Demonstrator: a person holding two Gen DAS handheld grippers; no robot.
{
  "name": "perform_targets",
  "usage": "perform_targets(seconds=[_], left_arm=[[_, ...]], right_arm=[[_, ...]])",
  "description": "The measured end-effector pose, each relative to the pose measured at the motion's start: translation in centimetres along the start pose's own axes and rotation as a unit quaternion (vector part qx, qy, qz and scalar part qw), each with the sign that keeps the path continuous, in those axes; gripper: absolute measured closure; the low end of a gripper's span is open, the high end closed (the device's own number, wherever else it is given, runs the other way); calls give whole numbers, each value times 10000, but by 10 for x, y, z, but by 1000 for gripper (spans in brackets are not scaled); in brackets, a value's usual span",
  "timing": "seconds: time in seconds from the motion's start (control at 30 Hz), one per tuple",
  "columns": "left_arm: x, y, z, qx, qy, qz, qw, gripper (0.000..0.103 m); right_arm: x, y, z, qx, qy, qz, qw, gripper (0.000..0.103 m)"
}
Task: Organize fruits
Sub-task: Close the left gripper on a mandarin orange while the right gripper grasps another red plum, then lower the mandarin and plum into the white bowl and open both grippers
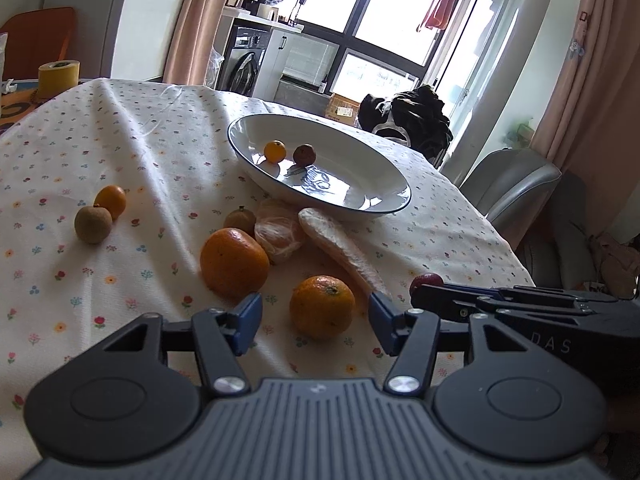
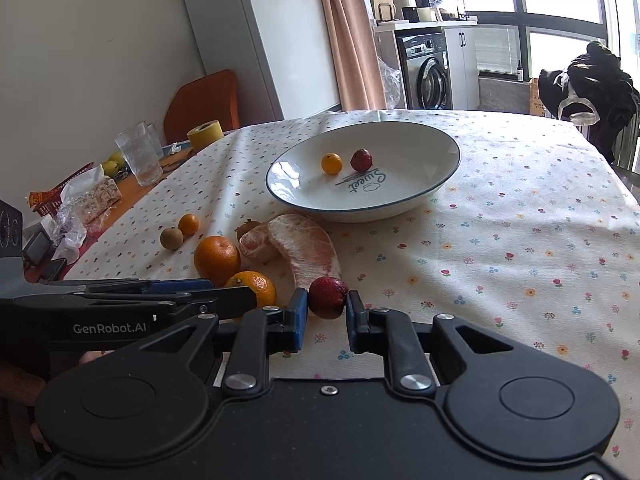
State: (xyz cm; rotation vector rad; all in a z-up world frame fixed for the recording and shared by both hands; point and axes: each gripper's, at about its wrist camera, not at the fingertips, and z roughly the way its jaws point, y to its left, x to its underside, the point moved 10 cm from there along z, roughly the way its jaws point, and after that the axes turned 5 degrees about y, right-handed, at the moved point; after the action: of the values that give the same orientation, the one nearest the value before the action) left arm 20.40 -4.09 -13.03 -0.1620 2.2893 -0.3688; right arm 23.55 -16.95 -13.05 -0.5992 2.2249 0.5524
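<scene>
Right claw (image 2: 327,305) clamped on red fruit (image 2: 327,297), left claw (image 1: 315,316) spread wide around small orange (image 1: 322,306); white plate (image 2: 420,200) on worktop (image 2: 500,248) holding two fruits

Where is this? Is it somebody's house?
Most likely a home, at a dining table beside a laundry corner. There is a flowered tablecloth with a white plate of fruit on it, a washing machine behind, and curtains by big windows.

Left gripper (image 1: 315,322) agape, right gripper (image 2: 327,316) clamped.

"Sweet" on plate (image 2: 420,200); "GenRobot.AI" on left gripper (image 2: 224,296).
</scene>
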Motion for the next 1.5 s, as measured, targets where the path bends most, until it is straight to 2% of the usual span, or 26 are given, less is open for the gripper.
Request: perform_targets(seconds=[0.07,0.23,0.27,0.4,0.8,1.5], left_arm=[[2,0,6,-24,22,16,10000,46],[2,-2,12,-71,9,142,9999,58],[2,-3,13,29,47,122,9999,66],[3,-2,9,-82,31,82,9999,67],[-13,-9,-15,-31,-247,72,9997,67],[-57,-5,-10,-191,-490,39,9986,67]], right_arm=[[0,0,0,2,-7,2,10000,84],[-1,4,-2,-12,-29,-44,10000,84],[-1,4,-1,-14,-25,-38,10000,84],[-4,3,-2,-5,-44,6,10000,84],[-19,6,-4,-69,-201,12,9998,84],[-58,-13,11,-140,-515,19,9986,84]])
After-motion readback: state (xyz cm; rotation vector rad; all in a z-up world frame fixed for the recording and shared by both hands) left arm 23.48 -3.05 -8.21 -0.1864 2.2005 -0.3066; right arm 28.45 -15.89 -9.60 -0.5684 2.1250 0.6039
